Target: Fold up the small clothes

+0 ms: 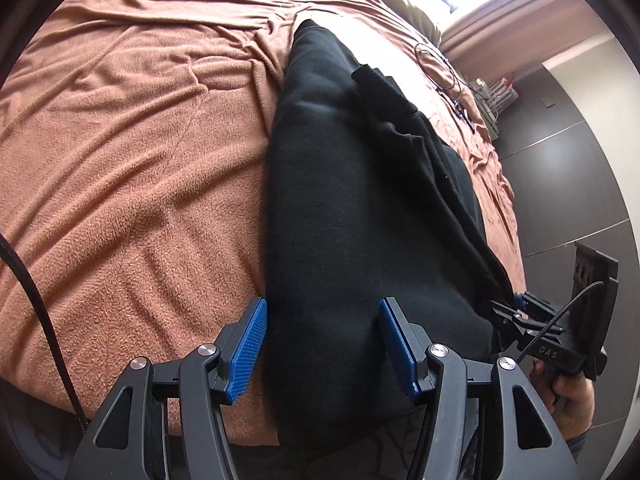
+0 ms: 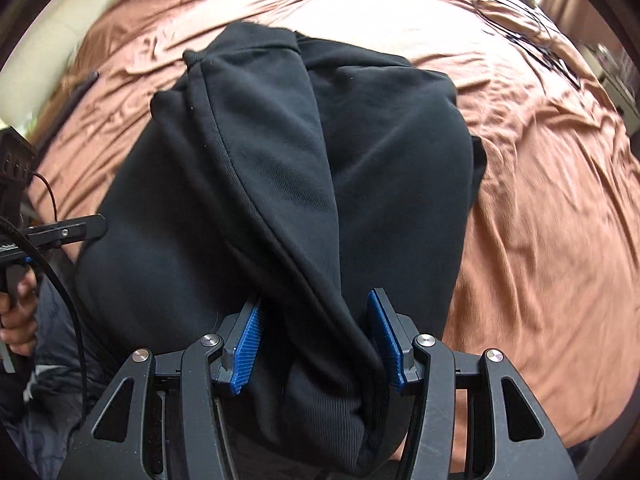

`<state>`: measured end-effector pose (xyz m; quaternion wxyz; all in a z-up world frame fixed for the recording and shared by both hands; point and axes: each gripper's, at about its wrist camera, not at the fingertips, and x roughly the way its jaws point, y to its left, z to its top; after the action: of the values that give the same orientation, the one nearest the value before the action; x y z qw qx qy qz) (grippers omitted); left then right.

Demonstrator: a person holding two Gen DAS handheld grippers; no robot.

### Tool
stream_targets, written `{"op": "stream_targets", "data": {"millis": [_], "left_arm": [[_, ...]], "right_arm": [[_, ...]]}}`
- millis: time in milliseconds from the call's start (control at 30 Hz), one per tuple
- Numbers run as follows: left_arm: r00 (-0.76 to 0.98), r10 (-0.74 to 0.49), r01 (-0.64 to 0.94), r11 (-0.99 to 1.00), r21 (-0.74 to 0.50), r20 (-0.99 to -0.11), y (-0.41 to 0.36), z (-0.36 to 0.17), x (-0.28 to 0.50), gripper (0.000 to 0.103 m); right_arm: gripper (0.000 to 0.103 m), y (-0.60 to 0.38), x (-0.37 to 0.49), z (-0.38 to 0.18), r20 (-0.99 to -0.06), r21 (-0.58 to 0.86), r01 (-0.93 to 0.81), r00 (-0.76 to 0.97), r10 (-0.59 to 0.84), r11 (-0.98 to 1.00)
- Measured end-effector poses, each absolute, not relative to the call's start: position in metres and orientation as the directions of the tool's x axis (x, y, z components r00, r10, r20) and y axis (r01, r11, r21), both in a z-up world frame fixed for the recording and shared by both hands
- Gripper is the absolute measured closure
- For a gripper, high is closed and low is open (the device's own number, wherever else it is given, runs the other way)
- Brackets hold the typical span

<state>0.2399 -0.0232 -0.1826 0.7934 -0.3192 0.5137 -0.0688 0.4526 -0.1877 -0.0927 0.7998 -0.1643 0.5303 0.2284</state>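
Observation:
A black fleece garment [image 1: 340, 200] lies lengthwise on a brown blanket [image 1: 140, 160], folded into a long strip with a flap on top. My left gripper [image 1: 322, 344] is open, its blue pads either side of the garment's near end. In the right wrist view the same garment [image 2: 300, 160] shows a folded sleeve running diagonally. My right gripper [image 2: 314, 340] is open, with the bunched sleeve end and cuff lying between its pads. The right gripper also shows in the left wrist view [image 1: 532, 328] at the garment's right edge; the left gripper shows at the left of the right wrist view [image 2: 68, 232].
The blanket [image 2: 540, 220] covers the whole bed. Thin cables [image 1: 448, 76] lie on the far right of the bed near a window. A dark tiled floor [image 1: 568, 184] and a wall run along the bed's right side.

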Motion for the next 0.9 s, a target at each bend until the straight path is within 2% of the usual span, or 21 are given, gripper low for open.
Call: {"op": "stream_targets", "data": {"millis": [33,67,100,200,333,500,700,900], "left_arm": [[0.460,-0.441,-0.220,0.784,-0.581,-0.770,-0.021,-0.185,0.239,0.044],[0.458,-0.447,-0.224,0.778,-0.587,-0.768,-0.020,-0.187,0.240,0.044],[0.457,-0.452,-0.226,0.774,-0.591,-0.766,-0.019,-0.188,0.240,0.044],[0.457,-0.460,-0.230,0.766,-0.601,-0.761,-0.018,-0.192,0.239,0.044],[0.455,-0.465,-0.226,0.765,-0.604,-0.759,-0.020,-0.192,0.239,0.044],[0.451,-0.466,-0.216,0.770,-0.600,-0.761,-0.017,-0.191,0.239,0.044],[0.446,-0.459,-0.194,0.788,-0.584,-0.768,-0.027,-0.190,0.242,0.044],[0.432,-0.453,-0.174,0.806,-0.565,-0.780,-0.037,-0.194,0.246,0.044]], "right_arm": [[0.054,-0.184,0.454,-0.093,-0.923,-0.034,-0.544,0.339,0.183,0.839],[0.060,-0.180,0.457,-0.093,-0.923,-0.047,-0.549,0.343,0.174,0.834],[0.073,-0.176,0.459,-0.093,-0.925,-0.045,-0.552,0.338,0.174,0.833],[0.095,-0.174,0.459,-0.091,-0.916,-0.043,-0.545,0.355,0.184,0.837],[0.097,-0.189,0.450,-0.076,-0.879,0.016,-0.519,0.399,0.259,0.855],[0.097,-0.226,0.439,-0.068,-0.829,0.199,-0.466,0.389,0.402,0.862],[0.097,-0.273,0.438,-0.099,-0.756,0.418,-0.381,0.357,0.548,0.825],[0.097,-0.301,0.445,-0.137,-0.700,0.529,-0.307,0.368,0.611,0.791]]}}
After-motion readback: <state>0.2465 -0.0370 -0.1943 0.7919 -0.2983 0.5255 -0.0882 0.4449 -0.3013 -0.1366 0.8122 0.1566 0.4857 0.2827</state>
